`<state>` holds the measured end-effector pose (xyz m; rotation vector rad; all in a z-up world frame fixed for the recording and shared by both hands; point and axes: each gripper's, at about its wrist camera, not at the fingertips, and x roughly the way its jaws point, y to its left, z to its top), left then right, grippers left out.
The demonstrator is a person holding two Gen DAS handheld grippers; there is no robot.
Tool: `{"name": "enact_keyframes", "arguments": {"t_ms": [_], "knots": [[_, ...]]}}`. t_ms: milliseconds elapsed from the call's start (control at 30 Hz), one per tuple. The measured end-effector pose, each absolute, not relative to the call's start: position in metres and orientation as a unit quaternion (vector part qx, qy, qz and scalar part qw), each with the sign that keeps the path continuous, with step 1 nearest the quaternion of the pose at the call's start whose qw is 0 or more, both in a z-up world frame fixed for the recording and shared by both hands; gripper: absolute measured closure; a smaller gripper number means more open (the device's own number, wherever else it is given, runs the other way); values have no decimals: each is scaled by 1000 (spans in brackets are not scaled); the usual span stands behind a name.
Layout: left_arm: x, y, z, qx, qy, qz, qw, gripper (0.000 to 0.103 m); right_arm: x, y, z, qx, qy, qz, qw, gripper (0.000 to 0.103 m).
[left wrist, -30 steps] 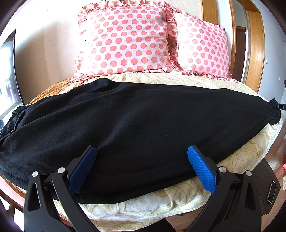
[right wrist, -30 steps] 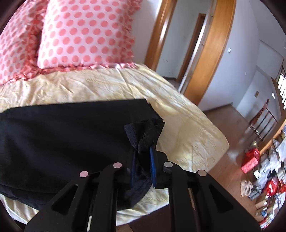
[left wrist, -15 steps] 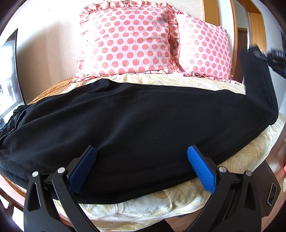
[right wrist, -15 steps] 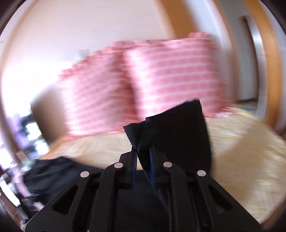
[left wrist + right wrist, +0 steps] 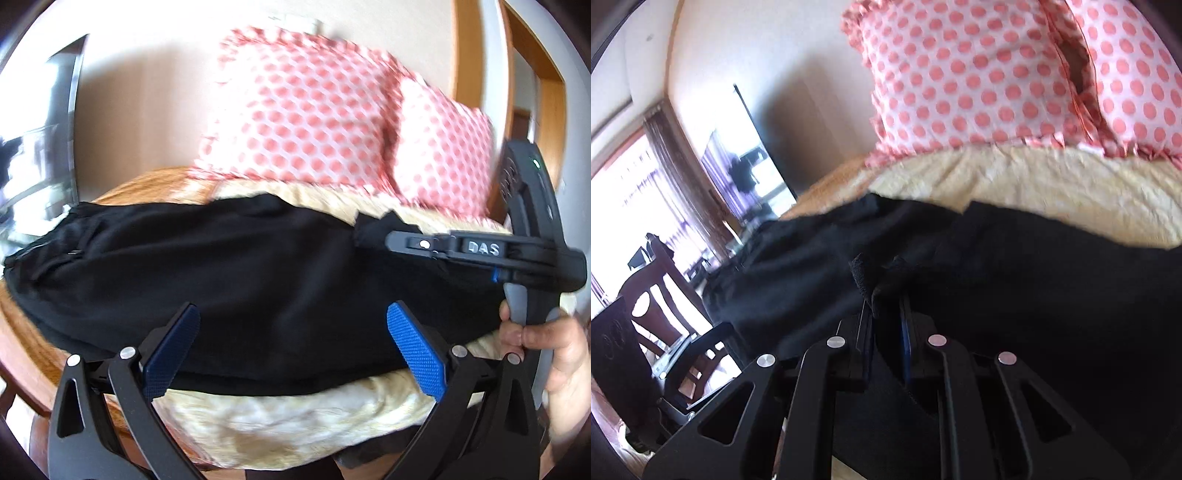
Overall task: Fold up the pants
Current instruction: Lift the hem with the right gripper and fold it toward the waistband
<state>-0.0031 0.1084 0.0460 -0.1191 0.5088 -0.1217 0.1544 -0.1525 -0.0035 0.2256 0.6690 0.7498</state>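
Black pants (image 5: pixel 240 280) lie lengthwise across a cream bedspread (image 5: pixel 295 417), waist at the left. My left gripper (image 5: pixel 291 354) is open and empty, its blue pads over the near edge of the pants. My right gripper (image 5: pixel 884 314) is shut on the pants' leg hem (image 5: pixel 866 280) and holds it over the pants' middle. It shows in the left wrist view (image 5: pixel 373 236), reaching in from the right with the hem folded back over the leg. The pants fill the lower right wrist view (image 5: pixel 1034 280).
Two pink polka-dot pillows (image 5: pixel 303 122) lean on the wall behind the bed. A dark screen (image 5: pixel 40 147) stands at the left. A wooden chair (image 5: pixel 653 299) and bright window (image 5: pixel 624 192) lie beyond the bed's left end. A door frame (image 5: pixel 546 92) is at the right.
My right gripper lifted the leg hem from the bed's right end and carried it leftward over the pants. The left gripper stayed open and shifted slightly.
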Motion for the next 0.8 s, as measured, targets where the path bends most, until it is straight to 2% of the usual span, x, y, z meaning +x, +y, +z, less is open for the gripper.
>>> {"name": "enact_keyframes", "arguments": {"t_ms": [133,267,400,667,767,800], "knots": [[-6,139,56,-98,232,-28,967,2,152,-123,-20,72,351,380,852,91],[-8,163,62,-122,213,2,969,2,150,-144,-17,144,316,379,858,91],[-6,170,65,-122,221,17,968,2,141,-119,-29,61,340,367,864,91],[-11,174,56,-121,233,37,964,2,131,-125,-38,31,345,382,857,90],[-13,179,56,-127,233,43,963,2,126,-128,-38,28,342,390,854,86],[-14,181,56,-128,232,46,963,2,124,-130,-38,34,345,395,850,78]]}}
